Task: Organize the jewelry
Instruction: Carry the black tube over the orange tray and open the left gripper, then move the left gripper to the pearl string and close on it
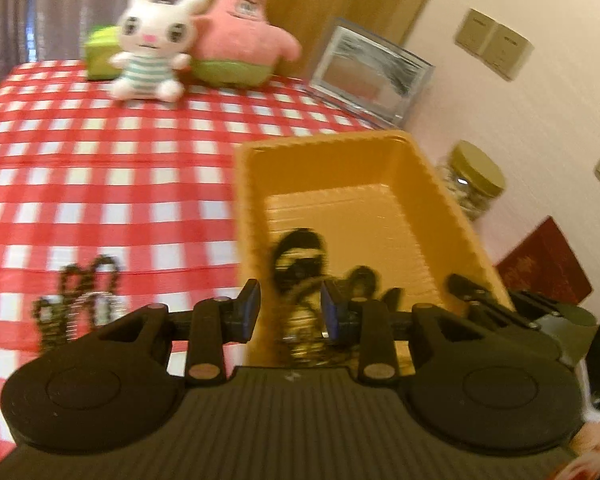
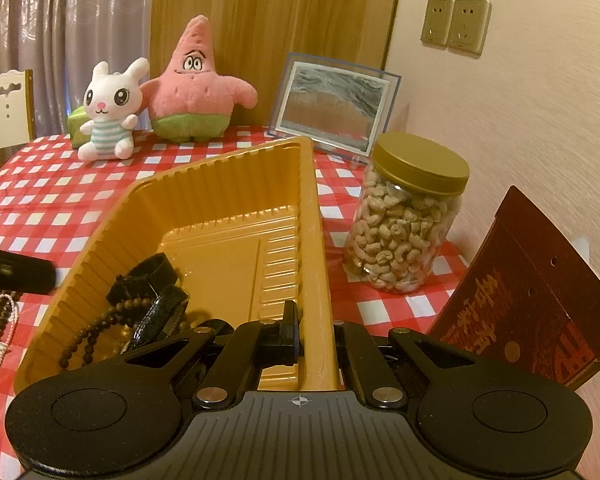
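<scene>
**Ana:** Look down the right gripper [image 2: 316, 344]: its two fingers straddle the near right wall of the orange tray [image 2: 220, 184], one inside, one outside, and they look pinched onto it. I'd call that a steadying grip.

**Ben:** And there's stock in the tray. At about eight o'clock on its floor sits a black watch [image 2: 148, 276], with a brown bead strand [image 2: 100, 328] curled beside it and a second dark strap lying across the beads.

**Ana:** Over to the left gripper [image 1: 290, 308]. It hangs at the tray's near left corner, blue pads spread with a clear gap. Something dark and chain-like shows in that gap, but the shot is smeared. I cannot tell whether it is holding a piece or only hovering above the pile.

**Ben:** So what's left? In the left view, at roughly nine o'clock from the gripper, loose chains [image 1: 80, 300] lie on the checked tablecloth [image 1: 100, 160], dark links and a pale strand tangled together. The right view shows the same heap at its far left edge, outside the tray.

**Ana:** My read: partway through. A few pieces are in, one cluster is out, and most of the tray floor toward twelve o'clock is bare.

**Ben:** Bystanders at the back, around eleven to twelve o'clock: a white bunny plush [image 2: 108, 112] and a pink starfish plush [image 2: 196, 88]. A cashew jar [image 2: 404, 220] stands at two o'clock, near the tray but apart from it.

**Ana:** The tangled heap looks like the fiddly part to me; strands may drag each other.
</scene>
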The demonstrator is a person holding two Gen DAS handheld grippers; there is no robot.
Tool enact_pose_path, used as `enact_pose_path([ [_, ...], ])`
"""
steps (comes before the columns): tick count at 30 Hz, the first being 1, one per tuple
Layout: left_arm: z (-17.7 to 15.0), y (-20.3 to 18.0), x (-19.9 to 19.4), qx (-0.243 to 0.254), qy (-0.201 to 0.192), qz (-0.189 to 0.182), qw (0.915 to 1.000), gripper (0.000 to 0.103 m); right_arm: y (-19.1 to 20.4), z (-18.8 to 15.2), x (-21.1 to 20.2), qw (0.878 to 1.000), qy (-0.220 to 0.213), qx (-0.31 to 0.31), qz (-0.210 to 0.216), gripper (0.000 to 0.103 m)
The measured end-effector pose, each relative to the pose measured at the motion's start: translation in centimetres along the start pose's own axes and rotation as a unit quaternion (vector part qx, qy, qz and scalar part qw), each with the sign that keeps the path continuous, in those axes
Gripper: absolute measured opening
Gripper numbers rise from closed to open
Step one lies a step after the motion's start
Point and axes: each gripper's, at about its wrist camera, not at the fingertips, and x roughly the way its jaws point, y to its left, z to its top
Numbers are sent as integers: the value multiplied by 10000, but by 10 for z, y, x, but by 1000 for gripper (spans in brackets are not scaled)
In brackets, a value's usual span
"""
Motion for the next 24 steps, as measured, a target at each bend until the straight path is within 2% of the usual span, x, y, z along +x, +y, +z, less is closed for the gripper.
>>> enact_pose_path([
  [8,-11,49,-25,-325,-36,730,9968,29,1,0,0,10000,4,-4,-11,3],
  [17,-33,113,-58,-727,-28,1633,9839,29,0,0,0,10000,11,-28,-22,3],
  [21,-43,128,-66,-785,-5,1816,9802,29,0,0,1,10000,16,-43,-40,3],
  [24,-48,128,-67,-690,25,1763,9819,29,0,0,1,10000,23,-48,-53,3],
])
